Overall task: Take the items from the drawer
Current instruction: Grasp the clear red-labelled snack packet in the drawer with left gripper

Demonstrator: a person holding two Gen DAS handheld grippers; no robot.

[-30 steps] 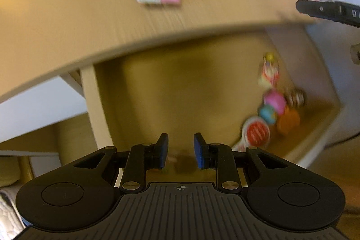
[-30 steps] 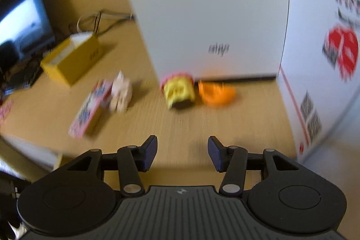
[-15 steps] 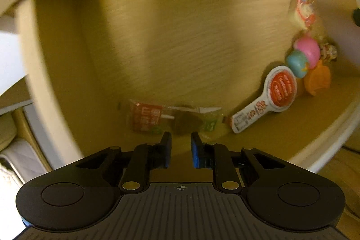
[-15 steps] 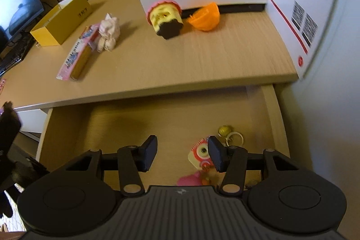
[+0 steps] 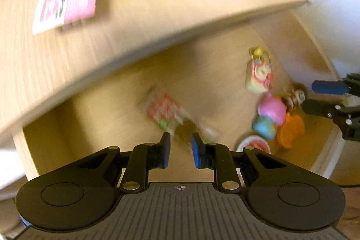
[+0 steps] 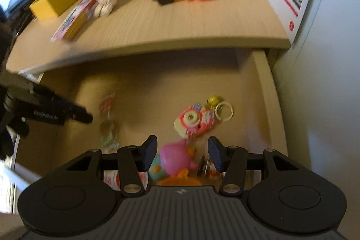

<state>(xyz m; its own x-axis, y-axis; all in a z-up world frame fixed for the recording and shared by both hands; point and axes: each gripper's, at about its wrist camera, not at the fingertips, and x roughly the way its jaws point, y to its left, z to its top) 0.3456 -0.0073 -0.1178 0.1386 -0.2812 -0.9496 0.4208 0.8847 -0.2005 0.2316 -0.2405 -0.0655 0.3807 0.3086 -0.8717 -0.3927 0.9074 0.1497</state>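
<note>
Left gripper (image 5: 180,151): lower centre, jaws opening, nothing pinched, poised above the clear candy wrapper (image 5: 173,118) to grab it.
Right gripper (image 6: 182,153): fingers spread, empty, straddling the pink toy (image 6: 176,160).
Drawer (image 6: 264,91): open; items remain inside.

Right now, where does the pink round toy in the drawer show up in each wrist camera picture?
Left wrist view: the pink round toy lies at the right, in the drawer's right part, above a blue toy.
Right wrist view: it sits low in the middle, between the right gripper's open jaws.
Shared landmark: the pink camera-shaped keychain, just beyond the toy in both.
</note>
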